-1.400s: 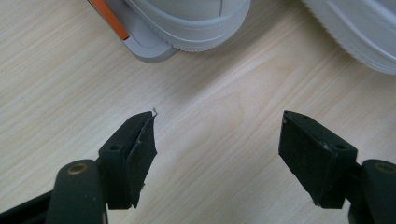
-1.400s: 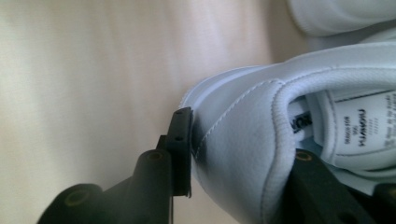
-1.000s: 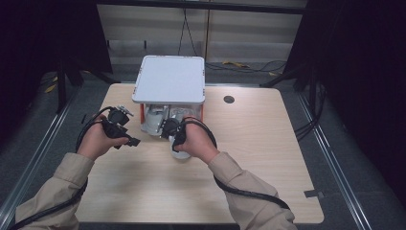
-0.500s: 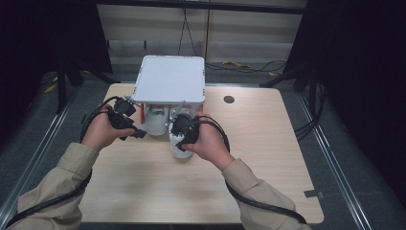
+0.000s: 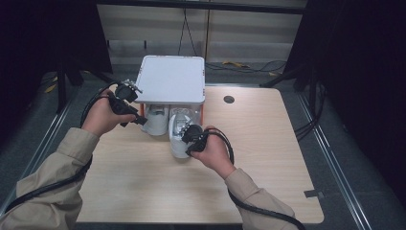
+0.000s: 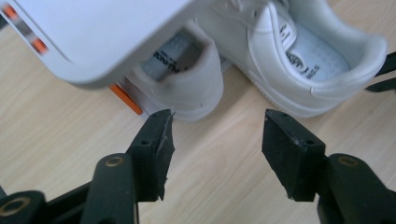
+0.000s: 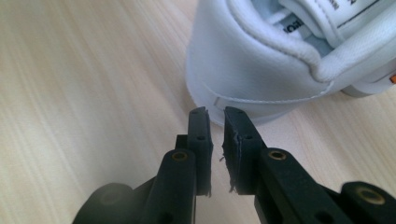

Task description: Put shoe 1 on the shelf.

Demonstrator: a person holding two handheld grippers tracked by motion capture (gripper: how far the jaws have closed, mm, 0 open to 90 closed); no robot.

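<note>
The wooden surface [image 5: 268,158] carries a white rack [image 5: 171,79] just ahead of both claws. The pulled-out sneaker [image 7: 261,56] lies heel-first just beyond the right claw [image 7: 215,114], whose jaws are nearly closed on nothing. The second sneaker [image 6: 187,70] sits under the rack, just ahead of the left claw [image 6: 217,123], wide open and empty. Risk: a shallow pinch on the rounded heel could slip off.
</note>
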